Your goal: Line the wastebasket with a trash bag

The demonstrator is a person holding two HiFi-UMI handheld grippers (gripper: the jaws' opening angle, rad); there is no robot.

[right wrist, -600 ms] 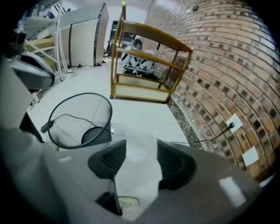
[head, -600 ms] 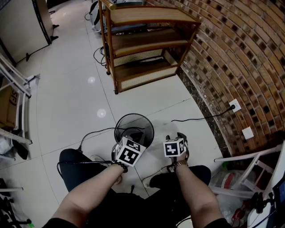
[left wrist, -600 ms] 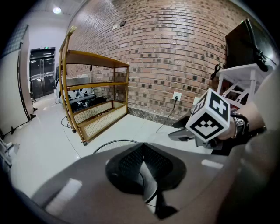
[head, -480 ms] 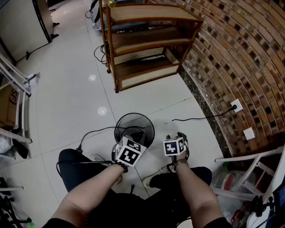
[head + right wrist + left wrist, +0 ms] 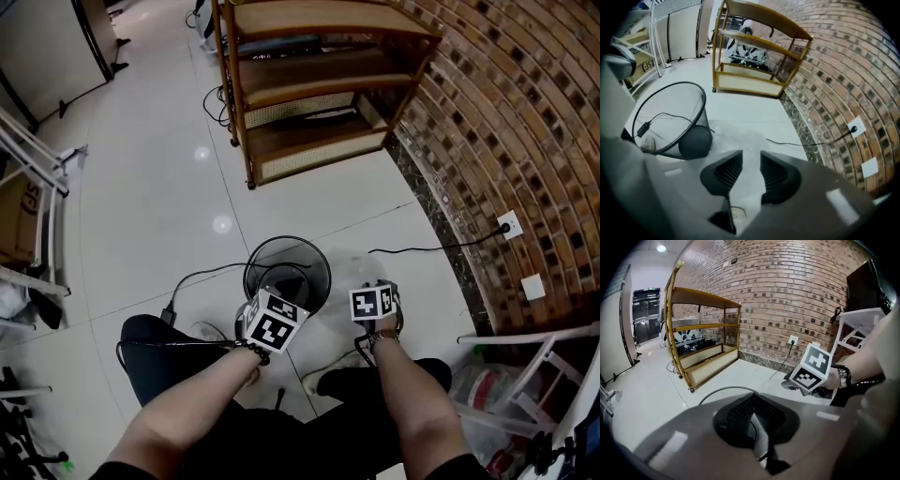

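The black mesh wastebasket (image 5: 287, 270) stands on the white floor just ahead of both grippers. A clear, crinkled trash bag (image 5: 740, 138) lies on the floor to the right of the wastebasket (image 5: 670, 122). My left gripper (image 5: 752, 398) is shut and points down over the near rim of the wastebasket (image 5: 723, 390). A pale sliver shows between its jaws, and I cannot tell what it is. My right gripper (image 5: 751, 158) hangs over the bag with its jaws apart and nothing pressed between them. Both marker cubes (image 5: 275, 322) show in the head view.
A wooden shelf unit (image 5: 319, 94) stands beyond the basket against the brick wall (image 5: 506, 122). A black cable (image 5: 422, 248) runs to a wall socket (image 5: 511, 225). Another cable (image 5: 202, 277) lies left of the basket. A white frame (image 5: 525, 342) stands at right. My knees are just below the grippers.
The head view has shifted slightly. Both grippers stay by the basket, and the right one has edged a little to the right.
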